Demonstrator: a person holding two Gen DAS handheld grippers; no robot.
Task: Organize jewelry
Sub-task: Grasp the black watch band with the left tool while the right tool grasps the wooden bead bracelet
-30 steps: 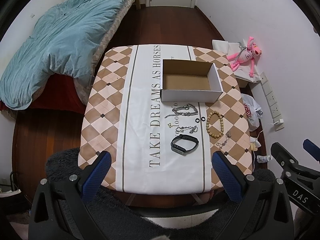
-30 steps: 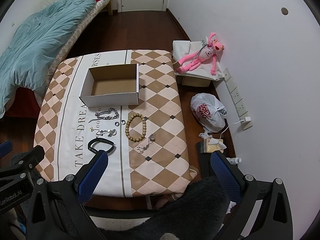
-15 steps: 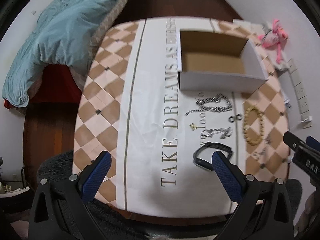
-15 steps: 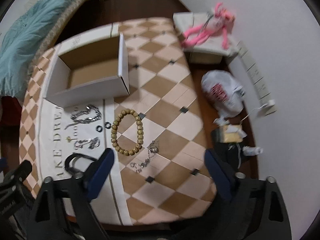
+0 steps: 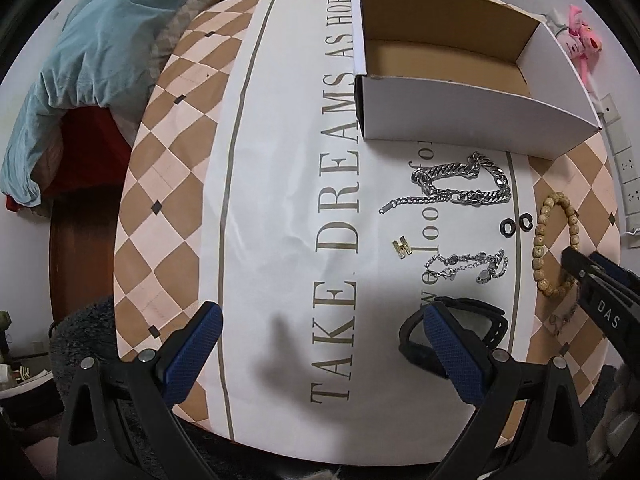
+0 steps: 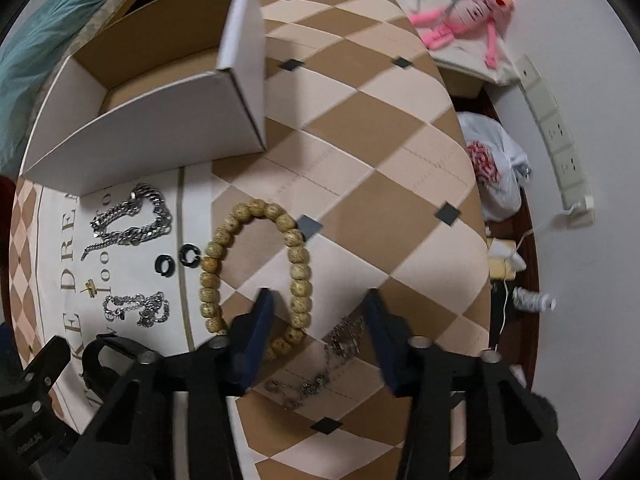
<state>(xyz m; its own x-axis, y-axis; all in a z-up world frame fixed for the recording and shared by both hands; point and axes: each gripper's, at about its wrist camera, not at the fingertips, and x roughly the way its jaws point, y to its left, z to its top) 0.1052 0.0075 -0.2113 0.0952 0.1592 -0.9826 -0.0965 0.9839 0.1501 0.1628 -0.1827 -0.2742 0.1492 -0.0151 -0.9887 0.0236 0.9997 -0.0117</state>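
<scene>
An open, empty white cardboard box (image 5: 472, 120) (image 6: 168, 120) stands on the table. In front of it lie a heavy silver chain (image 5: 460, 186) (image 6: 128, 220), two black rings (image 5: 516, 226) (image 6: 176, 260), a gold earring (image 5: 402, 247), a thin silver bracelet (image 5: 468, 266) (image 6: 140, 306), a wooden bead bracelet (image 5: 554, 240) (image 6: 256, 272), a black wristband (image 5: 456, 330) and a thin silver necklace (image 6: 320, 360). My left gripper (image 5: 320, 344) is open, its right finger over the wristband. My right gripper (image 6: 318, 328) is open, low over the necklace and the beads' near end.
The table wears a checked cloth with a white lettered band (image 5: 280, 200). A bed with a teal duvet (image 5: 92, 60) is to the left. A pink plush toy (image 6: 460, 12), a plastic bag (image 6: 492, 168) and wall sockets (image 6: 560, 136) are on the right.
Both grippers have come down and forward towards the table, so the jewelry looms larger. The right gripper now hovers over the necklace and beads. Nothing has been picked up.
</scene>
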